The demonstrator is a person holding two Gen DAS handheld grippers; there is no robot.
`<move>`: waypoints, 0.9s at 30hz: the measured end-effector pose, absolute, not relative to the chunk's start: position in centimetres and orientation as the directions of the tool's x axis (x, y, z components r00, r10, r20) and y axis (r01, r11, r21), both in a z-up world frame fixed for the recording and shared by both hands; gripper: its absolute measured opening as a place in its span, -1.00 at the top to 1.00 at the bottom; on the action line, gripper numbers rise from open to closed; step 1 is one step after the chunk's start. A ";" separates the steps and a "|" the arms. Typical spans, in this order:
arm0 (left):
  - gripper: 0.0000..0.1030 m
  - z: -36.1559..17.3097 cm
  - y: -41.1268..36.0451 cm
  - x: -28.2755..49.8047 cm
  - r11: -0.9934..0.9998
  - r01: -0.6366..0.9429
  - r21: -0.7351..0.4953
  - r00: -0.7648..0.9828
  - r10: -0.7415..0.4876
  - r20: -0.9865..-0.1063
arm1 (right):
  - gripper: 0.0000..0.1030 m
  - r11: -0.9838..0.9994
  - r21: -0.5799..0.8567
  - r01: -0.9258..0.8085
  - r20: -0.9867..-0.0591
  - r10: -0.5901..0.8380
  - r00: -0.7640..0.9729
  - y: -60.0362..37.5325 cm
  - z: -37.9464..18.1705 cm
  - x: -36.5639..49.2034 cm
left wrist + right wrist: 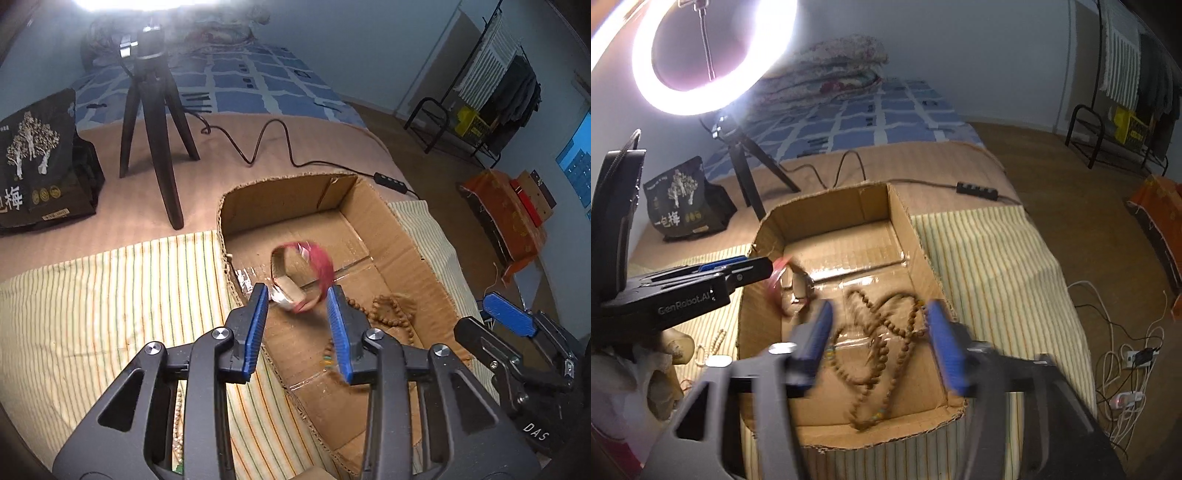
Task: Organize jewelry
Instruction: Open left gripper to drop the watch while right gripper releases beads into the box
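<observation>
A long brown wooden bead necklace [882,354] is already seen lying on the floor of the open cardboard box [373,206], and a blurred red band with a pale card insert [303,277] is seen just beyond the parted, empty fingers of the left gripper [297,332], apparently dropping into that box. The right gripper [882,347] is likewise held wide open over the box with nothing grasped. A pale bead string [711,345] is left outside on the striped cloth [982,266], so more sorting is judged to remain; the black tripod [159,122] and its cable [266,144] stand clear of the work.
</observation>
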State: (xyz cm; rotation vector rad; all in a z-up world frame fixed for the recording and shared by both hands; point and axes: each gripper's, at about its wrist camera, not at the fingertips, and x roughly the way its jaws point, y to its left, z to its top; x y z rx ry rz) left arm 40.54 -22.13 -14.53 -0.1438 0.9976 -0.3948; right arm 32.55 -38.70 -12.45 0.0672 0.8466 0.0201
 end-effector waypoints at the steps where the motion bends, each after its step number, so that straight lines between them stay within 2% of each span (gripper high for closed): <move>1: 0.36 -14.3 -22.0 40.5 0.921 0.256 -0.294 0.483 -0.385 -0.787 | -0.13 0.997 0.071 0.009 -0.746 0.047 0.664 -38.7 -12.3 32.6; 19: 0.36 -9.4 -17.2 36.8 0.932 0.240 -0.272 0.571 -0.362 -0.737 | -0.13 0.998 0.037 -0.051 -0.698 0.062 0.713 -36.1 -8.5 29.9; 27: 0.36 -6.5 -12.6 33.0 0.947 0.254 -0.195 0.646 -0.316 -0.695 | -0.13 0.992 0.010 -0.124 -0.689 0.097 0.719 -33.5 -8.0 27.9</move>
